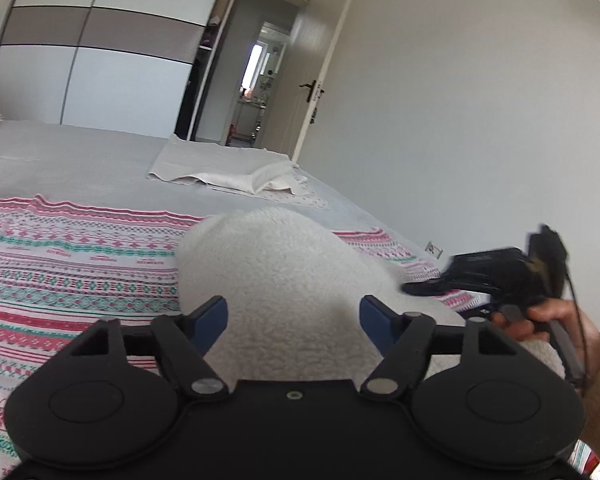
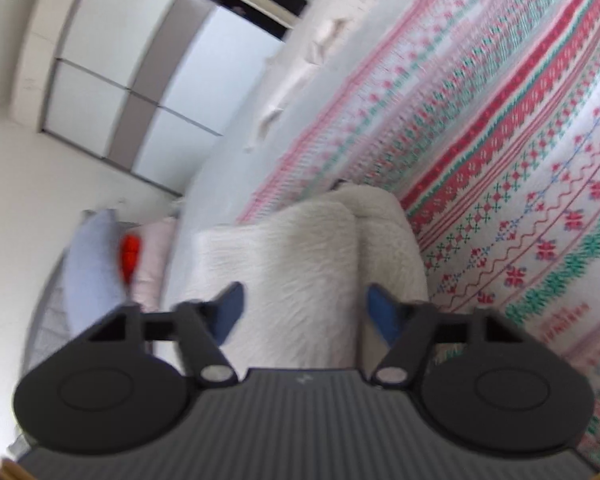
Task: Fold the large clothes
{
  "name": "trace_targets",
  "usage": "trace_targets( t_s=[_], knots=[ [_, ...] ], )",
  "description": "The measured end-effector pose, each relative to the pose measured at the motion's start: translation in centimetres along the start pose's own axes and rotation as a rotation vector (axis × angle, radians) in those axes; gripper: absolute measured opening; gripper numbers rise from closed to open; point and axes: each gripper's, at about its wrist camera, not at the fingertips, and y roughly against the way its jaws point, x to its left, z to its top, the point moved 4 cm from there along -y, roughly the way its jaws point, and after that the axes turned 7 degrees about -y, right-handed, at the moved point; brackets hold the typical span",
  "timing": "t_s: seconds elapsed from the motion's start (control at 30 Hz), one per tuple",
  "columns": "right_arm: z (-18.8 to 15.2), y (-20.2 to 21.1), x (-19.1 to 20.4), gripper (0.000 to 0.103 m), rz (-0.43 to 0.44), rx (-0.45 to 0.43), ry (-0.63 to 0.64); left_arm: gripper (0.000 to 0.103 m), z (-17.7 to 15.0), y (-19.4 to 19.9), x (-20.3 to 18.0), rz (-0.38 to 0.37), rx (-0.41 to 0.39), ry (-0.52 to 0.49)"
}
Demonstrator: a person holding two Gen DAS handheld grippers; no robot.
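A white fleecy garment [image 1: 276,280] lies in a rounded heap on a patterned red, green and white blanket [image 1: 68,264]. My left gripper [image 1: 294,320] is open, its blue pads to either side of the heap, just above it. My right gripper [image 2: 306,312] is open over the same fleecy garment [image 2: 300,272], which shows a fold line down its middle. The right gripper also appears in the left wrist view [image 1: 500,276], held by a hand at the right edge of the garment.
The blanket [image 2: 520,160] covers a grey bed [image 1: 80,156]. A folded white cloth [image 1: 228,168] lies at the bed's far side. A wardrobe [image 1: 92,60], an open door [image 1: 320,72] and a wall stand beyond. Pillows [image 2: 92,264] lie at the left.
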Motion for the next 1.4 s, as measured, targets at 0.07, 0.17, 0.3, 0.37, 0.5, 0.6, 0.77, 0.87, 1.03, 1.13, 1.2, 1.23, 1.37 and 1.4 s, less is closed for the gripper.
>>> trace_targets(
  t_s=[0.07,0.17,0.3,0.37,0.5,0.6,0.77,0.87,1.03,1.13,1.2,1.23,1.37,1.4],
  knots=[
    [-0.5,0.6,1.9,0.021,0.030,-0.032,0.107,0.065,-0.3,-0.3,-0.5,-0.028,-0.004,-0.015],
    [-0.6,3.2,4.1,0.019,0.229,-0.138,0.226,0.065,-1.1,-0.6,-1.8,-0.021,-0.016,-0.085],
    [0.5,1.8,0.3,0.019,0.081,-0.110,0.166,0.066,-1.8,-1.4,-3.3,-0.006,-0.014,-0.159],
    [-0.4,-0.4,-1.8,0.020,-0.062,-0.050,0.178,0.066,-2.2,-1.7,-4.3,0.014,-0.008,-0.205],
    [-1.3,1.7,-0.7,0.024,-0.045,-0.112,0.213,0.066,-2.0,-1.7,-4.1,0.062,-0.006,-0.238],
    [-3.2,4.8,2.5,0.025,-0.121,-0.215,0.382,0.058,-1.3,-0.4,-3.3,0.074,-0.028,-0.201],
    [-10.1,9.1,7.3,0.025,-0.074,-0.283,0.606,0.051,-0.6,1.2,-3.9,0.053,-0.048,-0.169],
    [-14.0,8.3,8.0,0.025,-0.139,-0.257,0.707,0.050,-1.2,0.9,-5.0,0.025,0.002,-0.199],
    [-15.3,5.8,4.2,0.022,-0.305,-0.232,0.684,0.048,-3.7,0.0,-6.8,0.038,0.102,-0.273],
    [-15.6,6.0,5.5,0.022,-0.340,-0.224,0.711,0.049,-3.1,0.5,-7.3,0.089,0.107,-0.268],
    [-16.1,6.9,6.7,0.024,-0.344,-0.220,0.729,0.049,-2.3,1.5,-6.7,0.108,0.108,-0.182],
    [-16.3,7.5,7.2,0.026,-0.344,-0.222,0.737,0.051,-2.1,2.1,-6.5,0.115,0.116,-0.147],
    [-17.3,9.1,7.6,0.042,-0.356,-0.232,0.762,0.067,-2.0,4.4,-6.1,0.191,0.166,-0.059],
    [-17.7,9.6,7.6,0.042,-0.363,-0.234,0.765,0.070,-2.1,4.9,-6.1,0.207,0.175,-0.041]
  ],
)
